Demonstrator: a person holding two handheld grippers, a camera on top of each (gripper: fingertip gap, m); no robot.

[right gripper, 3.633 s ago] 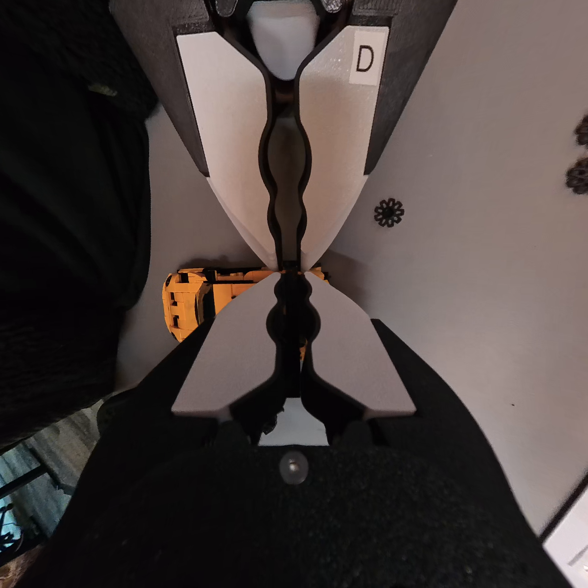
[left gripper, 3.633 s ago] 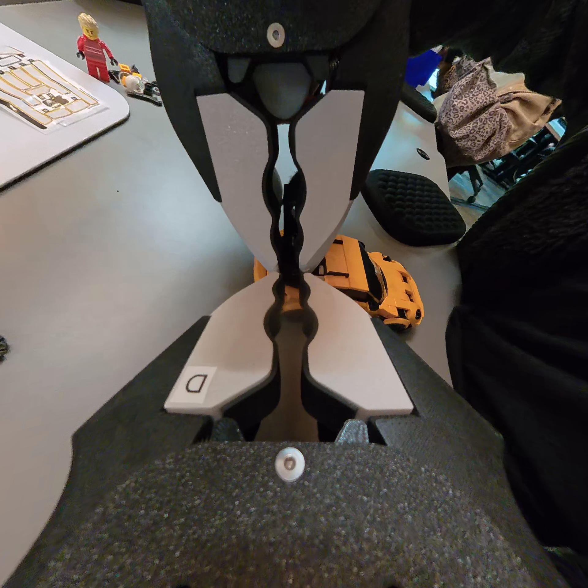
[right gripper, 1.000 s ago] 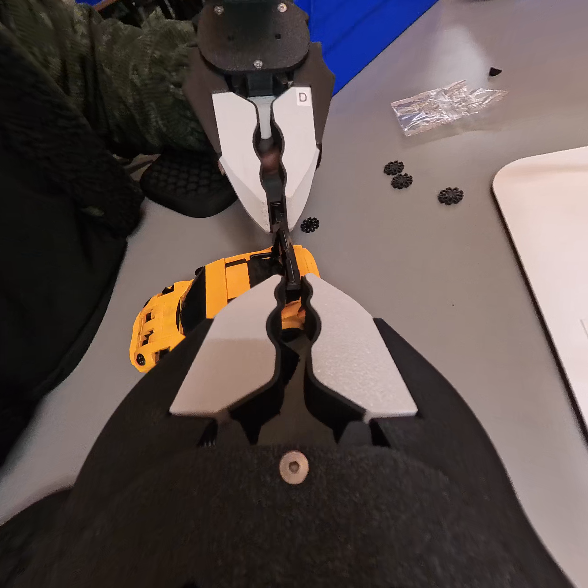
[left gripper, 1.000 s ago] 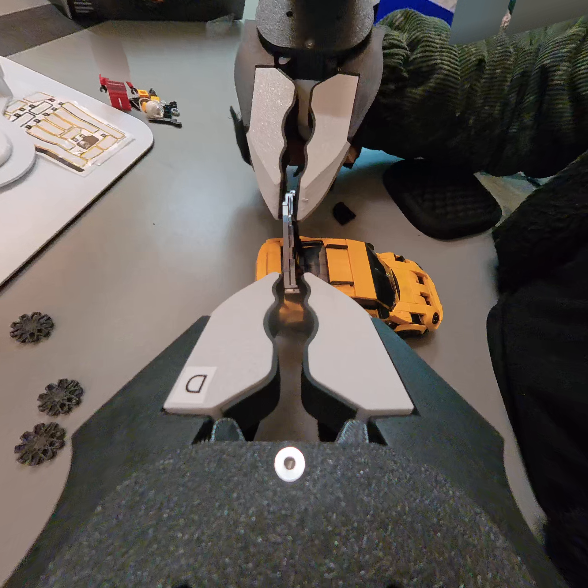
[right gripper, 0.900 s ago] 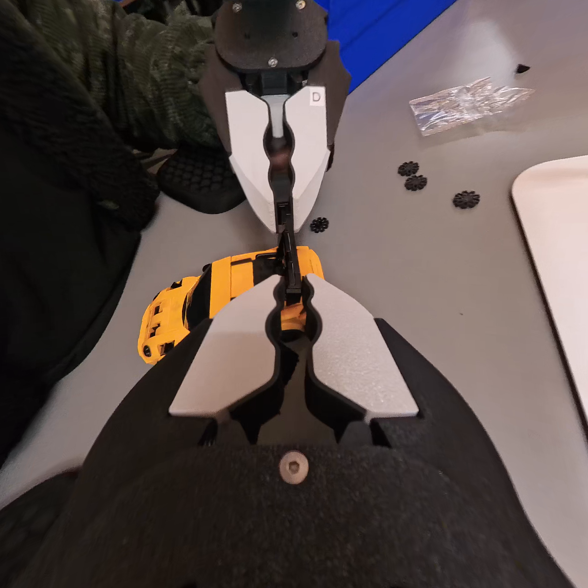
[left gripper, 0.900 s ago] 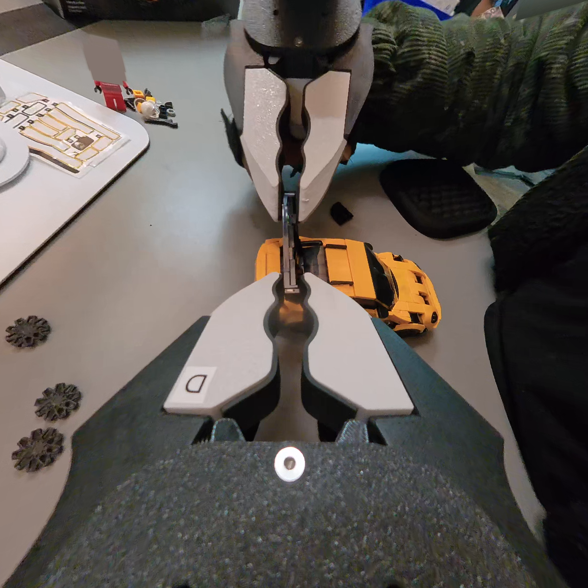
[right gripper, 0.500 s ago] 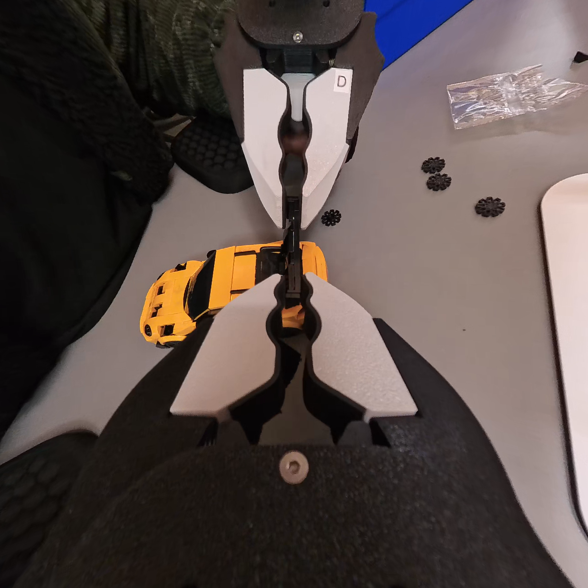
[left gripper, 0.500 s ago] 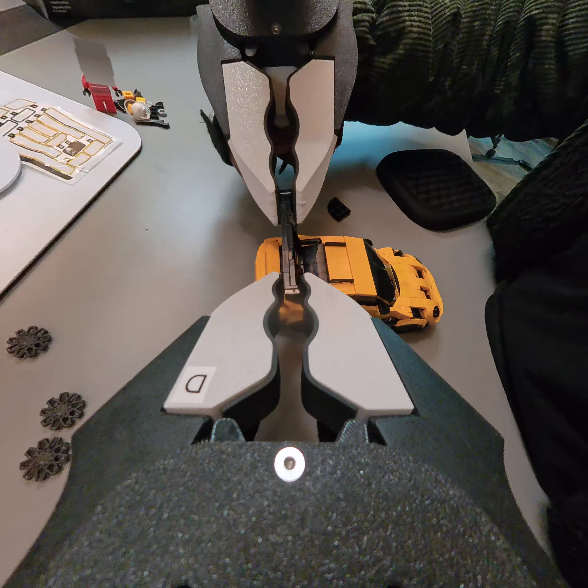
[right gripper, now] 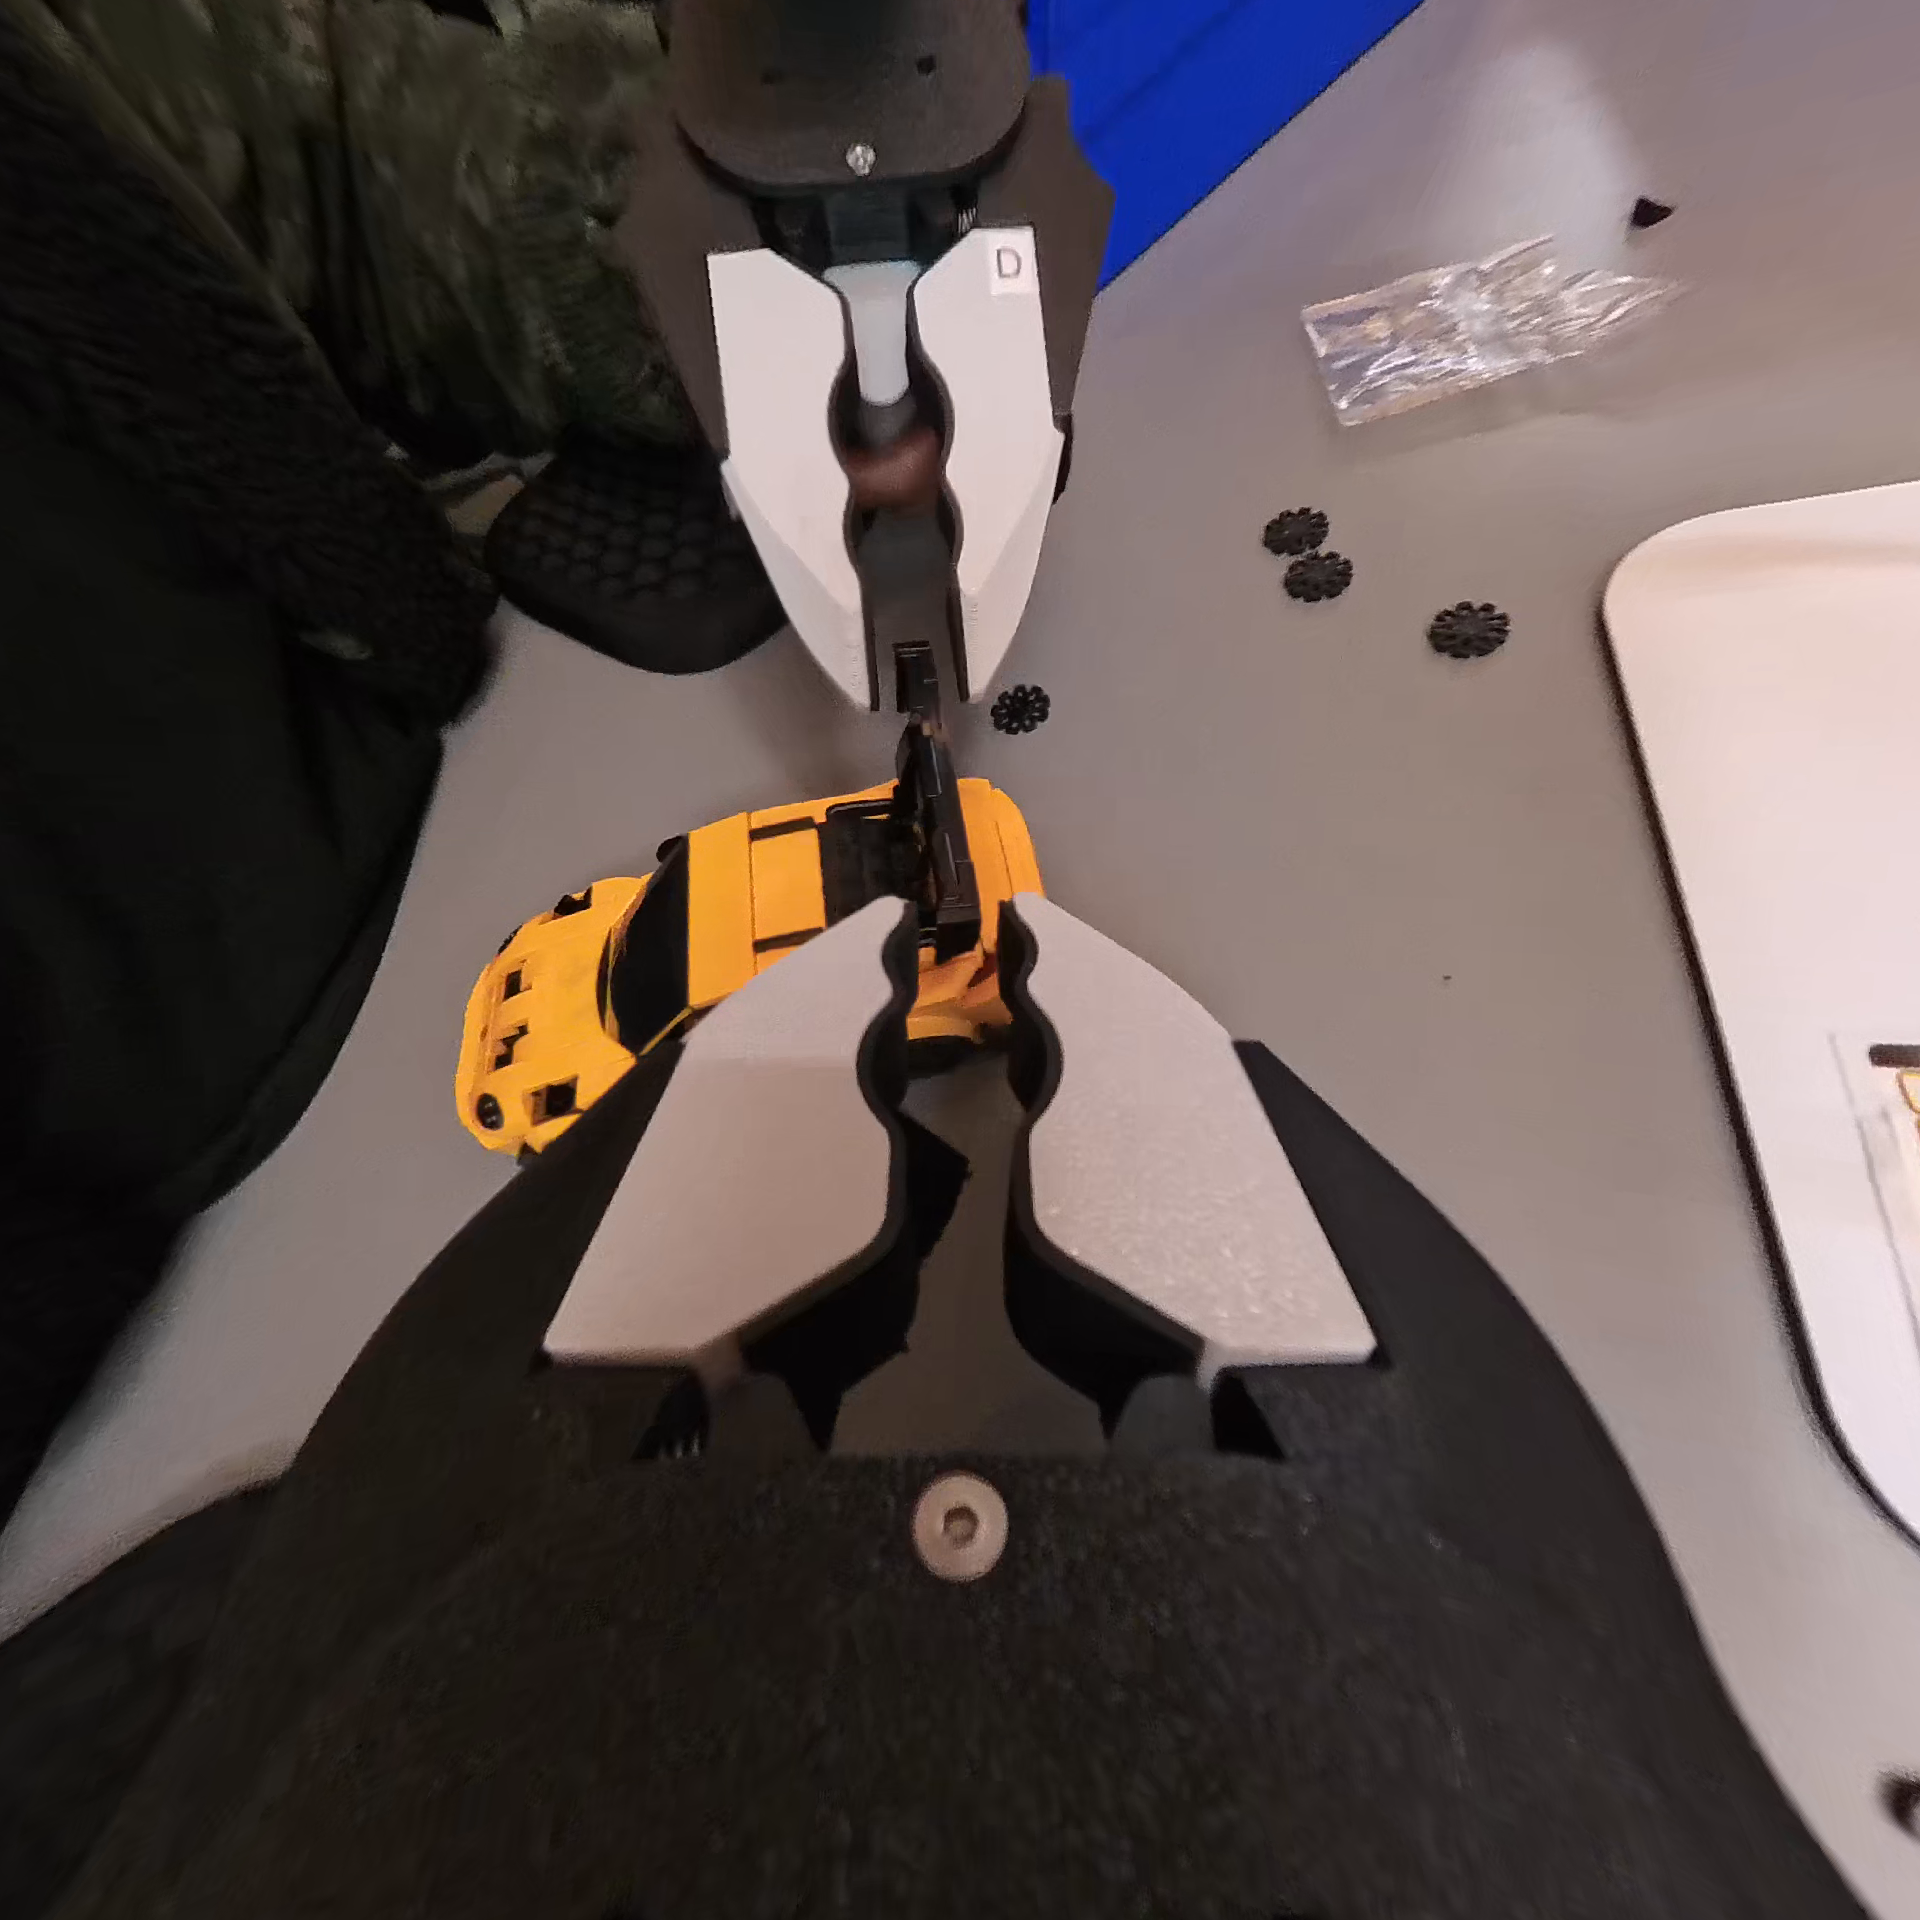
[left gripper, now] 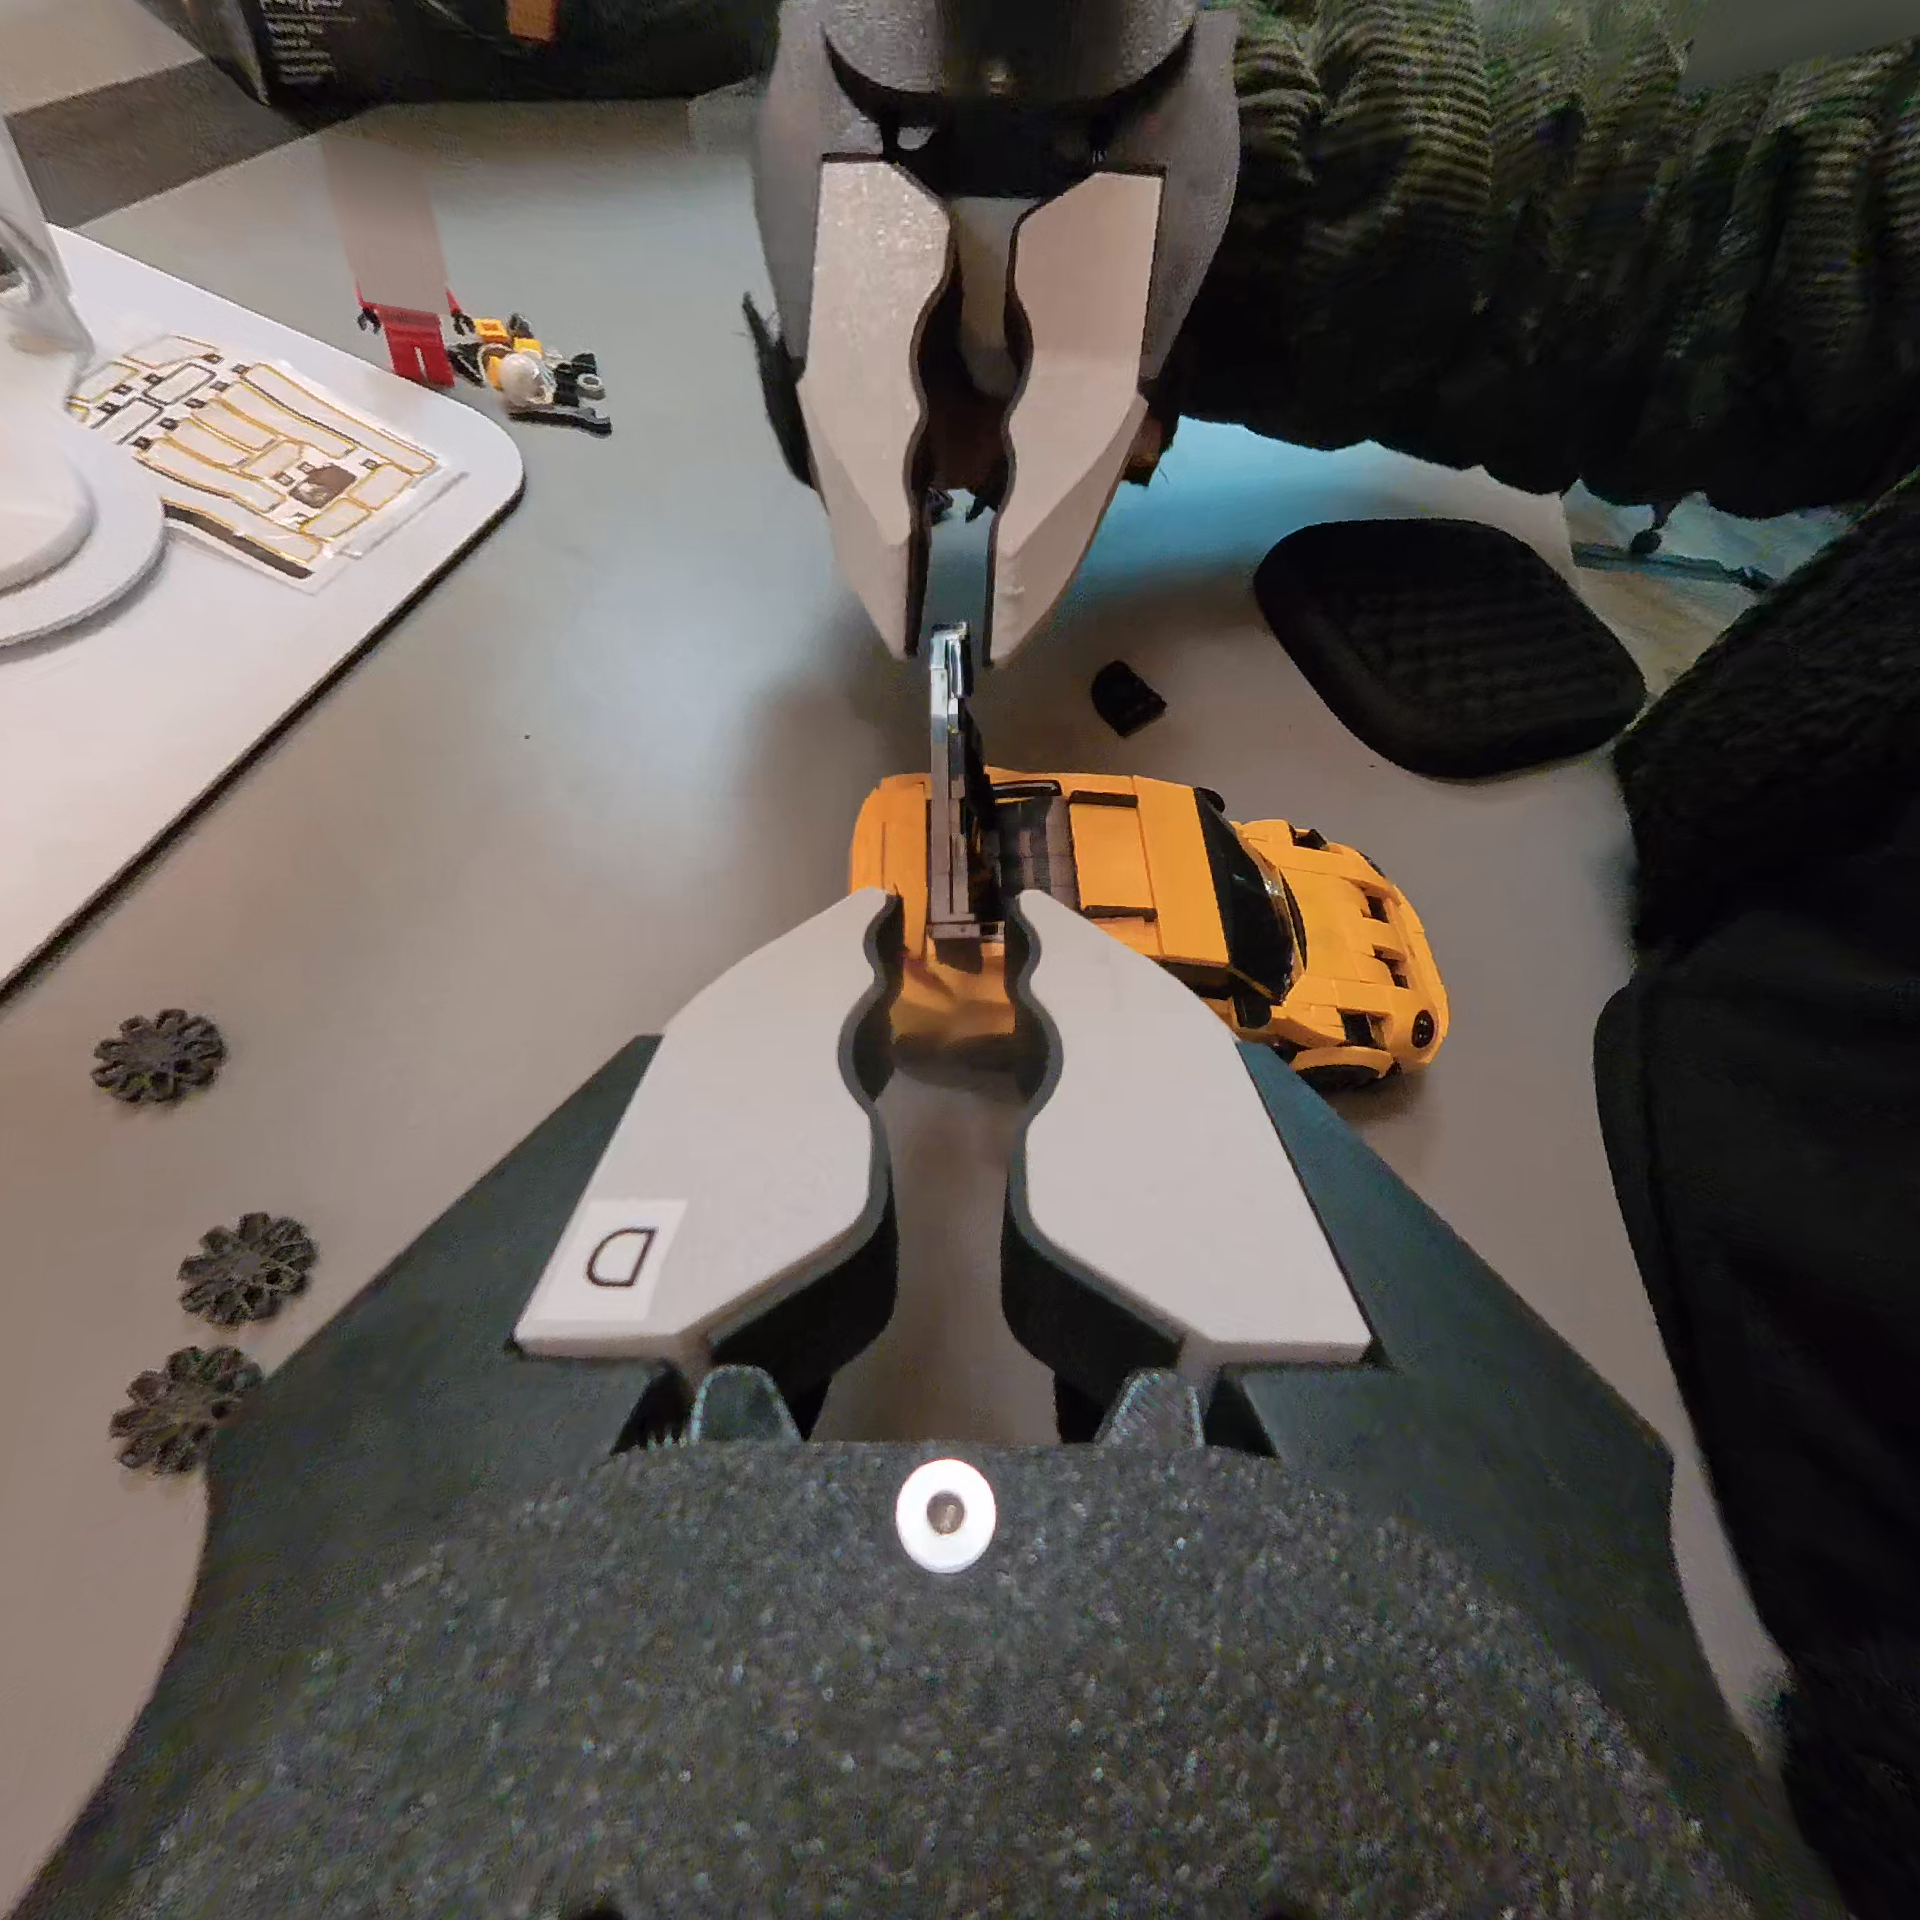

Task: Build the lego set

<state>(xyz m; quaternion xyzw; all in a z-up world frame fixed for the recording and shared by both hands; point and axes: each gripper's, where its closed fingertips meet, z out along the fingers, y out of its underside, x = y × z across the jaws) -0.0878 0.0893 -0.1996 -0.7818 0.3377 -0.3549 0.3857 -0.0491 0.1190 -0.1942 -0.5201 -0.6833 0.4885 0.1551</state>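
A yellow lego car (left gripper: 1143,883) sits on the grey table; it also shows in the right wrist view (right gripper: 727,904). A thin black and grey piece (left gripper: 951,790) spans over the car's rear between the two grippers, seen too in the right wrist view (right gripper: 940,821). My left gripper (left gripper: 958,909) has its jaws a little apart around the piece's near end. My right gripper (right gripper: 956,912) faces it, jaws also a little apart around the other end. Each shows in the other's view: right (left gripper: 951,649), left (right gripper: 916,698). I cannot tell whether the piece is seated on the car.
A white tray (left gripper: 260,644) with a sticker sheet (left gripper: 249,447) is at the left. A red minifigure part (left gripper: 416,348) and small bits (left gripper: 530,374) lie behind it. Black wheel rims (left gripper: 156,1055) (right gripper: 1314,556), a small black brick (left gripper: 1127,696), a black pad (left gripper: 1444,644), a plastic bag (right gripper: 1486,322). There is about 6 cm between the tips of the two grippers. It is some 12 cm from my right tips to the small black brick (left gripper: 1127,696).
Both grippers were shut on the ends of the thin piece; now the jaws of both have parted. The grippers have drawn slightly apart along the piece above the car.
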